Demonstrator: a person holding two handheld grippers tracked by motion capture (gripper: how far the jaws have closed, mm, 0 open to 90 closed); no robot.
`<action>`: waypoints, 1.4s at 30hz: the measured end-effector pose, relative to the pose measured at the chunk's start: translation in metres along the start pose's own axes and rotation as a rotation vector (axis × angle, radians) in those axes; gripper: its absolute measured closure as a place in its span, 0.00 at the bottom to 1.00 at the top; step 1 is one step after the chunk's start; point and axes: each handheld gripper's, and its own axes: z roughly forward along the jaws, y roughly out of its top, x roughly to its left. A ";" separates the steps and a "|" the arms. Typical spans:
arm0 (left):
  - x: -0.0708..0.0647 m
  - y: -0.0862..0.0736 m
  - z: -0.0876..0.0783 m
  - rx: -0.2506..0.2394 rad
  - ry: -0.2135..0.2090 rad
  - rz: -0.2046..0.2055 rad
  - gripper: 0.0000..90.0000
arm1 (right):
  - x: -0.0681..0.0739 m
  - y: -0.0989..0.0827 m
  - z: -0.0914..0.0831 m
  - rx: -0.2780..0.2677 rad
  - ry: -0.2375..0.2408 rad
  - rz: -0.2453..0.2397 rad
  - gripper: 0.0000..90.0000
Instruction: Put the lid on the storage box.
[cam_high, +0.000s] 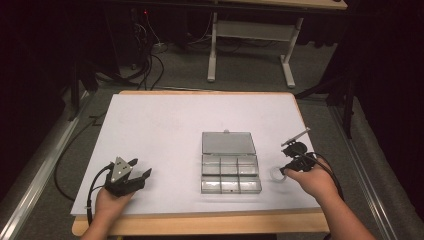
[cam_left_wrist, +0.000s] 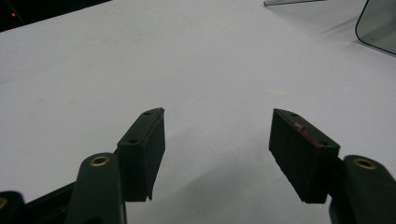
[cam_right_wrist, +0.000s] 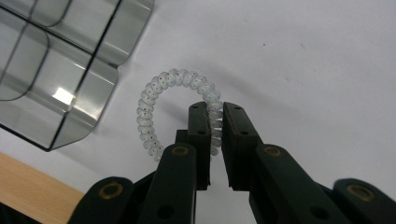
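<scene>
A: The right gripper (cam_right_wrist: 215, 109) is seen nearly closed, a clear spiral hair tie (cam_right_wrist: 161, 88) pinched between its pads on one side of the coil.

B: The tie is held just beside the open compartment box (cam_high: 230, 172), over the white table (cam_high: 160, 125).

A: The left gripper (cam_left_wrist: 217, 135) is rested wide apart, nothing gripped, well away at the table's near left.
</scene>
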 end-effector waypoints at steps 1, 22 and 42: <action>0.000 0.000 0.000 0.003 0.000 0.000 0.41 | 0.000 0.000 -0.001 0.001 0.001 0.001 0.92; 0.000 -0.001 -0.002 -0.021 -0.002 -0.002 0.41 | 0.014 0.011 -0.021 -0.002 -0.008 -0.023 0.92; -0.001 -0.001 -0.002 -0.016 -0.032 0.011 0.39 | 0.019 0.014 -0.027 -0.013 -0.010 -0.048 0.92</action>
